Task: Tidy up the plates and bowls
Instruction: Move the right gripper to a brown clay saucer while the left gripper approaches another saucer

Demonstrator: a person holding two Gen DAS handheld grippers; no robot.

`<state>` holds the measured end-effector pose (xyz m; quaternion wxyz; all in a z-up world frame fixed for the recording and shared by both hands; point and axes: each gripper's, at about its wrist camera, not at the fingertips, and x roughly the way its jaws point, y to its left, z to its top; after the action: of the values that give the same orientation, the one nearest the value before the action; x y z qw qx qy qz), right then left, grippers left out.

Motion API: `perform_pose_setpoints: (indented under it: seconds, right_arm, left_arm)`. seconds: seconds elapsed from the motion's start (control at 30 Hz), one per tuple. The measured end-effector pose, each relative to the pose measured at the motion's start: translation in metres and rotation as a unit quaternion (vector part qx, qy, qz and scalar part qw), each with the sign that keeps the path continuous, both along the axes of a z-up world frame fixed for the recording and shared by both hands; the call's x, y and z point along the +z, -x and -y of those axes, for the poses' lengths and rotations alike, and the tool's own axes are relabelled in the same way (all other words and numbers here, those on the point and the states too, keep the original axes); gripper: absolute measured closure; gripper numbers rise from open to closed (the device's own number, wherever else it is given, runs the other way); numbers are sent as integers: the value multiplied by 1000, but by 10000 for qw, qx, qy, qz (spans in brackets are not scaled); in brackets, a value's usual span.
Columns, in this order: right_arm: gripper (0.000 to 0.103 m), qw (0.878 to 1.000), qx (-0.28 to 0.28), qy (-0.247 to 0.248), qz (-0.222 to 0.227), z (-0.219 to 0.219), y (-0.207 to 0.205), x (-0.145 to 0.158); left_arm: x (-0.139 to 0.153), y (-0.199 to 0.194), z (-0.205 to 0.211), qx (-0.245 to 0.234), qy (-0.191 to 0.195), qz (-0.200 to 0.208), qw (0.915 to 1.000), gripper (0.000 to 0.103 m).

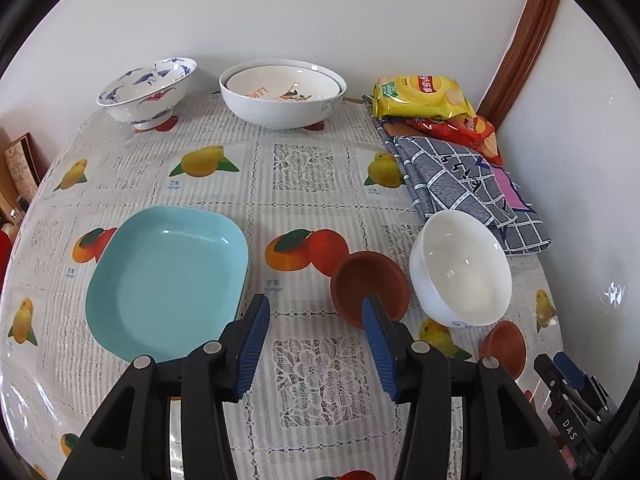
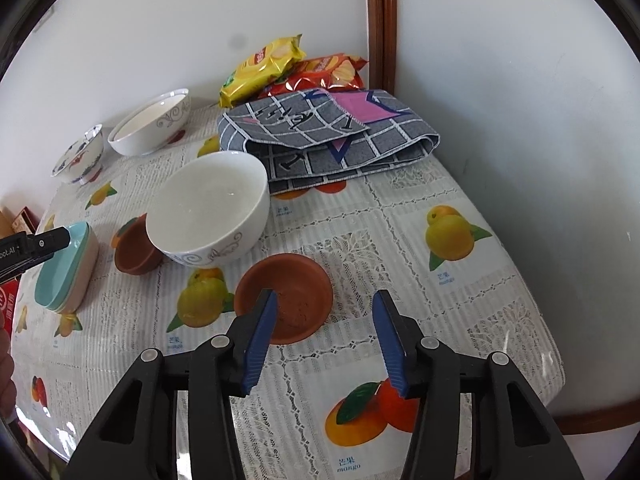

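Note:
My left gripper (image 1: 318,306) is open above the tablecloth, between a stack of turquoise square plates (image 1: 168,280) on its left and a small brown dish (image 1: 370,280) on its right. Its right fingertip overlaps that dish's near rim. A white bowl (image 1: 460,268) leans beside the dish. My right gripper (image 2: 326,300) is open over a second brown dish (image 2: 296,292). Its left finger (image 2: 264,320) hangs in front of the dish's hollow, and the right finger stands clear of the rim. At the back are a blue-patterned bowl (image 1: 148,88) and two nested white bowls (image 1: 280,96).
A folded grey checked cloth (image 2: 328,136) and two snack bags (image 2: 264,64) lie by the wall corner. The table edge (image 2: 552,360) curves close on the right. The left gripper's body (image 2: 36,246) shows at the left edge of the right wrist view.

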<state>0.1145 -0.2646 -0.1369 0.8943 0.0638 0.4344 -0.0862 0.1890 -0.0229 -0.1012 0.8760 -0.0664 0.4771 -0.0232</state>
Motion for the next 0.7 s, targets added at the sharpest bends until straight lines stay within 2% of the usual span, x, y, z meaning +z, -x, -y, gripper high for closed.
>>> perform_pose_setpoints:
  seconds: [0.43,0.7]
  right_arm:
    - [54,9994,-51,-226,-274,13,-24,-32]
    - [61,9985,-38,-374,-398,15,-38,-46]
  left_arm:
    - [-39,-26,10,6,79,-327,9994,57]
    - [-57,-40,16,-14,68,-498,9987,57]
